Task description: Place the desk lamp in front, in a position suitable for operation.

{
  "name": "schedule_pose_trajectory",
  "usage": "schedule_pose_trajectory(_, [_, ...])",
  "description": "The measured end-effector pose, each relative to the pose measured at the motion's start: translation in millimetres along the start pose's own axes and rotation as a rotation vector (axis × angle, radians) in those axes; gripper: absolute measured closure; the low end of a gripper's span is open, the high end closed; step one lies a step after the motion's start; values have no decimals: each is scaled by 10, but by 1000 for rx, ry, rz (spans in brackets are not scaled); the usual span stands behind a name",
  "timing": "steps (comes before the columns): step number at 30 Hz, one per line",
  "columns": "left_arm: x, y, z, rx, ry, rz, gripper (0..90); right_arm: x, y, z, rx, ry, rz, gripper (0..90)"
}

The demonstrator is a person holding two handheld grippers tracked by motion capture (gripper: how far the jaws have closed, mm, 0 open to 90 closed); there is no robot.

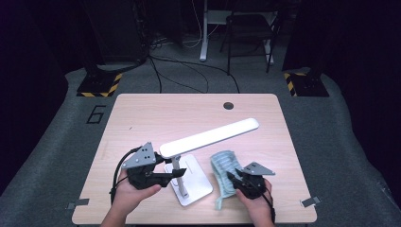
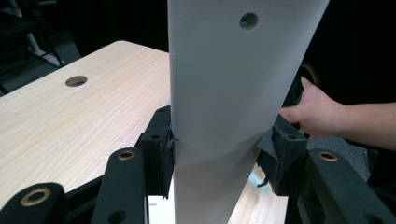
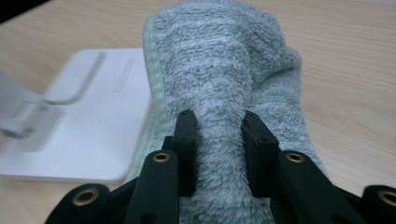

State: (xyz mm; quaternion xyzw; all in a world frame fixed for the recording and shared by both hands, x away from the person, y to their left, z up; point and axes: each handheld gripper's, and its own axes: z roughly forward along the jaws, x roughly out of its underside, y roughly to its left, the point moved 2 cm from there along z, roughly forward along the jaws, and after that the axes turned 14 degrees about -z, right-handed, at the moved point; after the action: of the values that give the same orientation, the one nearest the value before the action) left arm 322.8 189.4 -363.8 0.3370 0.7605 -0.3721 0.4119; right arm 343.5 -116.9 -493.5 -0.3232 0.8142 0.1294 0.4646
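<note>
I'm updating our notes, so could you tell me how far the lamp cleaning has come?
Done: left gripper is clamped on the desk lamp, and right gripper has pinched the green towel. In hand: both grips. Left: the towel has not reached the lamp, so wiping remains.

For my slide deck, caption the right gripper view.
Right claw pinching a fold of grey-green towel beside the lamp base.

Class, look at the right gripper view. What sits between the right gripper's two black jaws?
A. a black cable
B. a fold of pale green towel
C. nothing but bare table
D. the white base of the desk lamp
B: in the right gripper view the right gripper has its pads pressed on a bunched fold of the pale green towel, with the lamp base lying off to the side.
</note>
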Motion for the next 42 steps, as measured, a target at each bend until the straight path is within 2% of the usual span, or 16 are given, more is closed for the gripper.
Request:
schedule_pose_trajectory(2, [6, 5, 3, 36, 3, -1, 516, -93, 154, 67, -47, -5, -25, 701])
schedule_pose_trajectory(3, [8, 6, 7, 51, 1, 1, 516, -136, 238, 111, -67, -5, -55, 701])
schedule_pose_trajectory(6, [21, 20, 19, 112, 0, 14, 513, -170, 386, 180, -105, -2, -61, 700])
schedule_pose_trajectory(8, [22, 28, 12, 125, 4, 36, 515, -163, 467, 228, -138, 10, -76, 699])
schedule_pose_trajectory(10, [17, 37, 0, 120, 8, 33, 515, -135, 543, 283, -147, 31, -105, 698])
schedule_pose_trajectory(11, [15, 37, -7, 115, 9, 27, 515, -119, 581, 303, -141, 49, -98, 697])
schedule_pose_trajectory(14, [7, 30, -34, 70, 7, 9, 512, -55, 636, 376, -158, 79, -118, 694])
schedule_pose_trajectory(15, [6, 23, -42, 63, 10, 11, 511, -22, 649, 409, -169, 86, -122, 694])
schedule_pose_trajectory(16, [1, 14, -62, 38, 12, 20, 515, 1, 674, 432, -178, 78, -124, 697])
schedule_pose_trajectory(18, [-9, -4, -85, 11, 16, 30, 515, 0, 675, 431, -172, 77, -139, 698])
schedule_pose_trajectory(21, [3, -23, -76, -4, 8, 44, 522, 4, 718, 424, -160, 84, -168, 699])
schedule_pose_trajectory(23, [14, -18, -68, 6, -3, 41, 524, -6, 721, 430, -159, 88, -145, 698])
schedule_pose_trajectory(31, [27, -30, -68, -6, -8, 37, 525, -44, 682, 489, -162, 109, -150, 698])
schedule_pose_trajectory(38, [32, -35, -59, -7, -11, 32, 526, -137, 600, 637, -148, 115, -145, 694])
schedule_pose_trajectory(42, [34, -30, -55, -2, -14, 33, 526, -210, 547, 749, -145, 126, -122, 693])
